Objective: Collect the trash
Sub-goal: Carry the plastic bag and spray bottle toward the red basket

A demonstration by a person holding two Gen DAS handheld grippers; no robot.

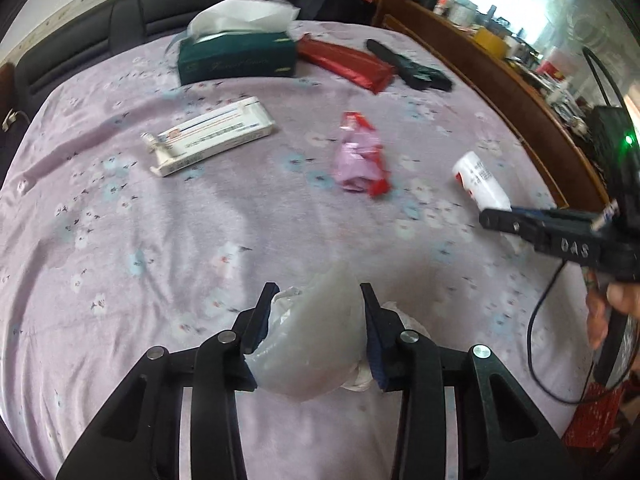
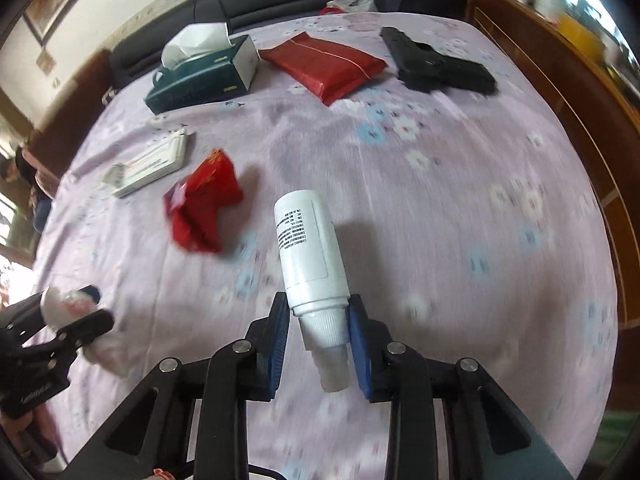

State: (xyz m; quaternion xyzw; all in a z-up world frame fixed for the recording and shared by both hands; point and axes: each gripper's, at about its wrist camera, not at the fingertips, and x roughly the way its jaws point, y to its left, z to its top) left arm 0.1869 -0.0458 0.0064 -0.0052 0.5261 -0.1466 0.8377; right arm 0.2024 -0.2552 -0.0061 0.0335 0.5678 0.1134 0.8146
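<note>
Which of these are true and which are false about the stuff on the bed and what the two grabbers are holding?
1. The left gripper is clamped on a crumpled clear plastic bag. True.
2. The right gripper holds the tissue box. False: it grips a white spray bottle at its neck; the green tissue box sits far back on the bed.
3. The crumpled red wrapper lies loose on the purple floral bedsheet. True.
4. The black toy pistol lies on top of the flat red packet. False: it lies beside the flat red packet, apart from it.
5. The long white box stands upright. False: it lies flat.
</note>
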